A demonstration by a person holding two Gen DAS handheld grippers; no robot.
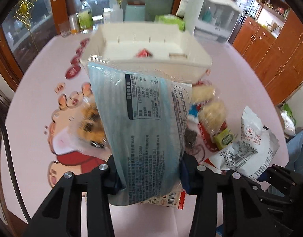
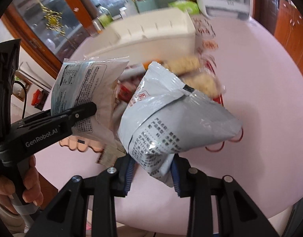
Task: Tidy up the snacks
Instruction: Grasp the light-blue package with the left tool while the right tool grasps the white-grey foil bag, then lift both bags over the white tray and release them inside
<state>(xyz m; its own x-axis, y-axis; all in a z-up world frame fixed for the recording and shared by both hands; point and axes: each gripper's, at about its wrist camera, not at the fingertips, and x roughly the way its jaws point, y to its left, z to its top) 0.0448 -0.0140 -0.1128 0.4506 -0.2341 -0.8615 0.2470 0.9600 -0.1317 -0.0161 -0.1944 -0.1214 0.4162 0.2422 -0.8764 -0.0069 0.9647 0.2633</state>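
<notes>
My left gripper (image 1: 149,175) is shut on a pale blue snack bag (image 1: 143,118) and holds it upright above the table, just in front of a white storage box (image 1: 190,45). That bag (image 2: 86,90) and the left gripper (image 2: 86,108) also show in the right wrist view. My right gripper (image 2: 153,173) is shut on a grey-white snack bag (image 2: 177,118), lifted off the table; it shows in the left wrist view (image 1: 252,144) too. A red packet (image 1: 144,53) lies inside the box. Clear packs of yellowish snacks (image 1: 210,108) lie between the bags and the box.
The round table (image 1: 240,75) has a pink cloth with cartoon prints. Bottles and jars (image 1: 85,15) and a white dish rack (image 1: 212,13) stand at its far edge, with a green pack (image 1: 169,20) behind the box. Wooden cabinets (image 1: 273,45) are at the right.
</notes>
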